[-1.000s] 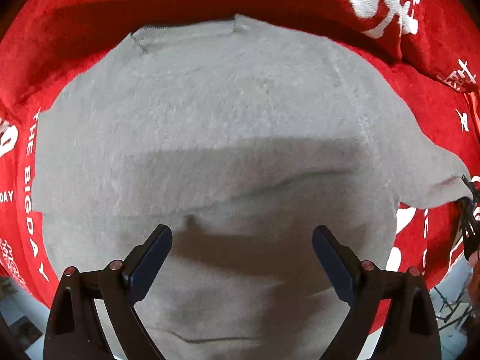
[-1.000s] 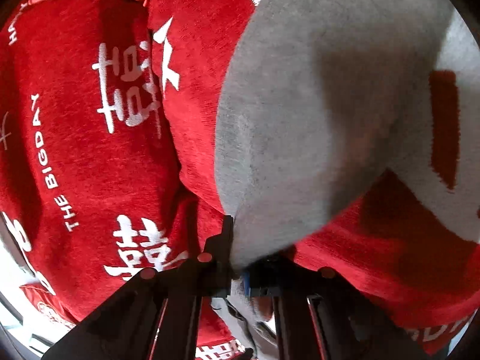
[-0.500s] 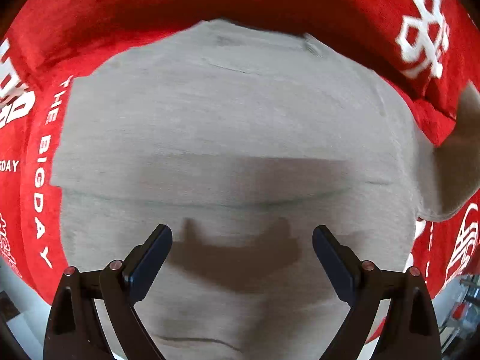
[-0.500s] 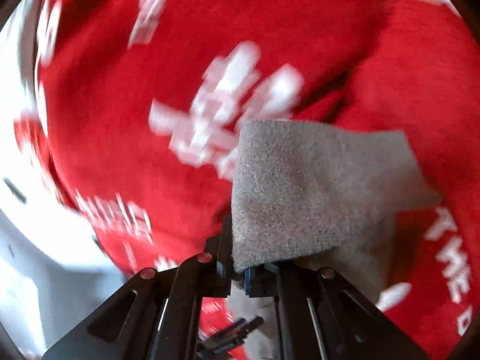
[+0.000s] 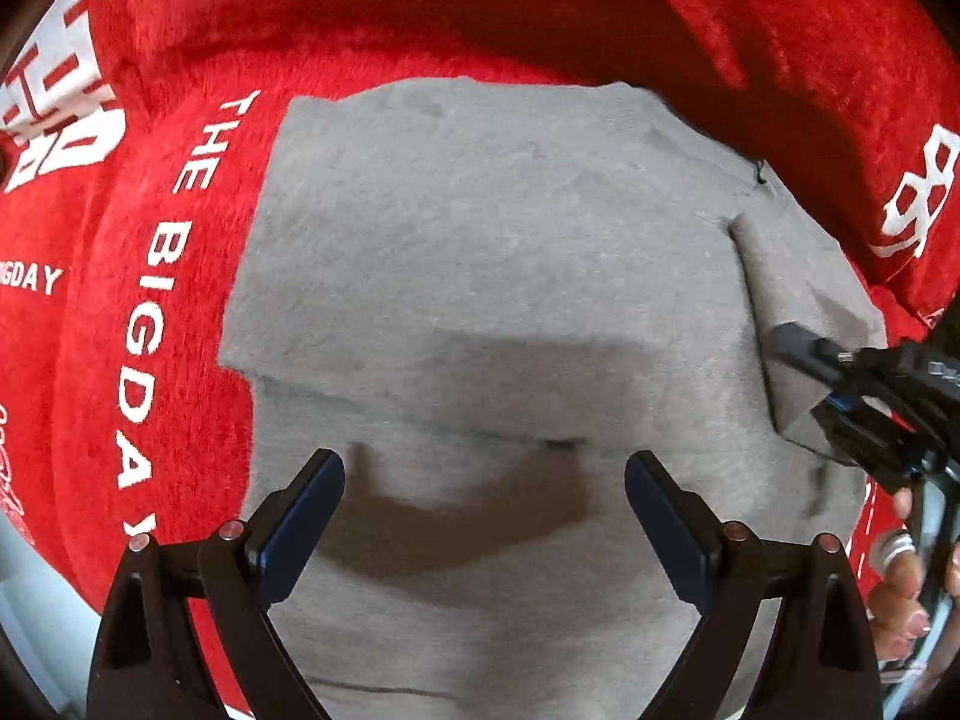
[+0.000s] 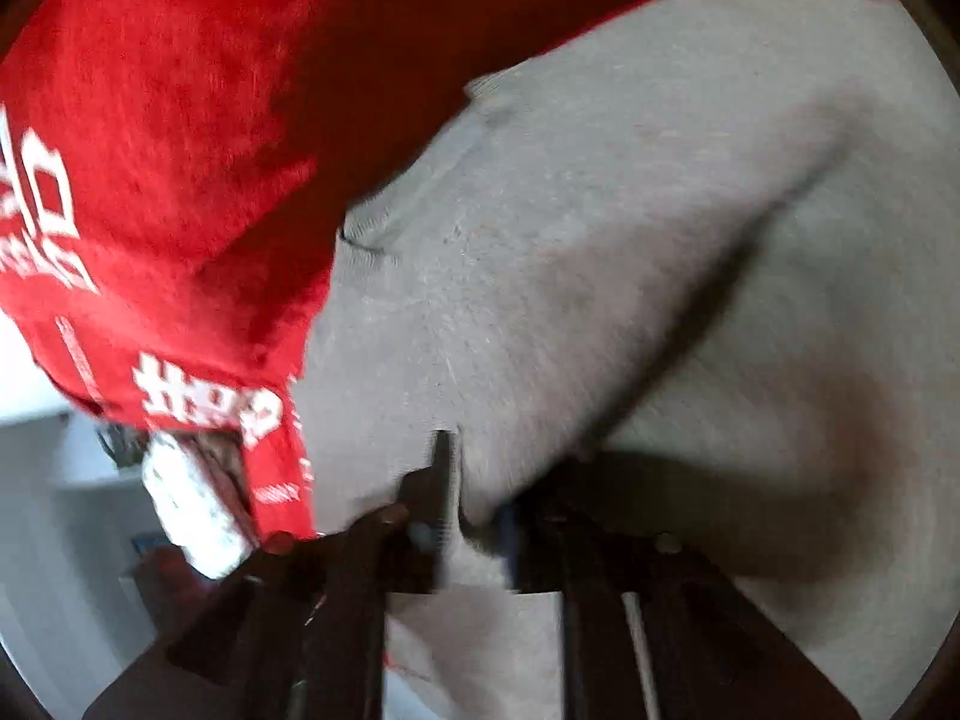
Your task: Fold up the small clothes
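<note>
A small grey knit garment (image 5: 480, 312) lies flat on a red plush blanket. My left gripper (image 5: 485, 510) is open and empty, hovering over the garment's near part. My right gripper (image 5: 822, 378) shows at the right edge of the left wrist view, shut on a grey flap of the garment (image 5: 798, 276) that is folded inward over the body. In the blurred right wrist view the right gripper (image 6: 474, 510) pinches the grey fabric (image 6: 600, 252) between its jaws.
The red blanket (image 5: 150, 360) with white lettering covers the surface all around and rises in folds at the back. Its edge and a pale floor show at the lower left (image 6: 54, 510). A hand with rings holds the right gripper (image 5: 900, 570).
The right gripper has carried the garment's right flap inward over the body and now shows in the left wrist view. The left gripper has stayed open and shifted slightly over the garment.
</note>
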The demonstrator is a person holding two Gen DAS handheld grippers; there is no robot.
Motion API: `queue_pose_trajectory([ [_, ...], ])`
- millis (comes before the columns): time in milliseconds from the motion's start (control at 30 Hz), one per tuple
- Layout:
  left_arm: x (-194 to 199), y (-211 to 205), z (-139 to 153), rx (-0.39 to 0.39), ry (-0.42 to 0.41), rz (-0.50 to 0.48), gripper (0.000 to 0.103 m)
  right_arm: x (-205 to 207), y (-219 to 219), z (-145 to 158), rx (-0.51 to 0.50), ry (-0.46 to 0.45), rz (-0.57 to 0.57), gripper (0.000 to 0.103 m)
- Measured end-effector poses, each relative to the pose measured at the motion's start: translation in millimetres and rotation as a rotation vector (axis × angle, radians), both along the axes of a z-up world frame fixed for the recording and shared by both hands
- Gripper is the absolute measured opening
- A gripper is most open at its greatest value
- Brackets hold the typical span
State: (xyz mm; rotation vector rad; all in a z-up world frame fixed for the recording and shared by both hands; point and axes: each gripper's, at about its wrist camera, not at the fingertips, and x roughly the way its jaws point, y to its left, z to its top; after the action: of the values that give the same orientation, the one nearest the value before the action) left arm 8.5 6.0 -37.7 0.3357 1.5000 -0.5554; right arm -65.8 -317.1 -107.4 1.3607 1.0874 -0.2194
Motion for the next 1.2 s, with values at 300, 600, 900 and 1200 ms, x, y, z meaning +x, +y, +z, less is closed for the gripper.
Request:
queue_pose_trajectory([
  [300,32.9,29.7,11.2,-0.166,0.071,0.043,0.095,6.0,-35.2,13.1,-0.067,0.024,-0.188,0.014],
  [600,80.4,49.2,28.0,-0.352,0.173,0.126,0.095,104.7,77.5,43.2,-0.306,-0.053,0.468,0.012],
  [900,67.4,32.9,-6.8,-0.333,0.257,0.107,0.095,70.1,109.8,37.4,-0.327,0.051,0.614,0.058],
  [1200,59.7,5.3,-14.7,-0.318,0.281,0.084,0.039,-83.7,6.9,19.6,-0.091,0.199,-0.054,0.058],
])
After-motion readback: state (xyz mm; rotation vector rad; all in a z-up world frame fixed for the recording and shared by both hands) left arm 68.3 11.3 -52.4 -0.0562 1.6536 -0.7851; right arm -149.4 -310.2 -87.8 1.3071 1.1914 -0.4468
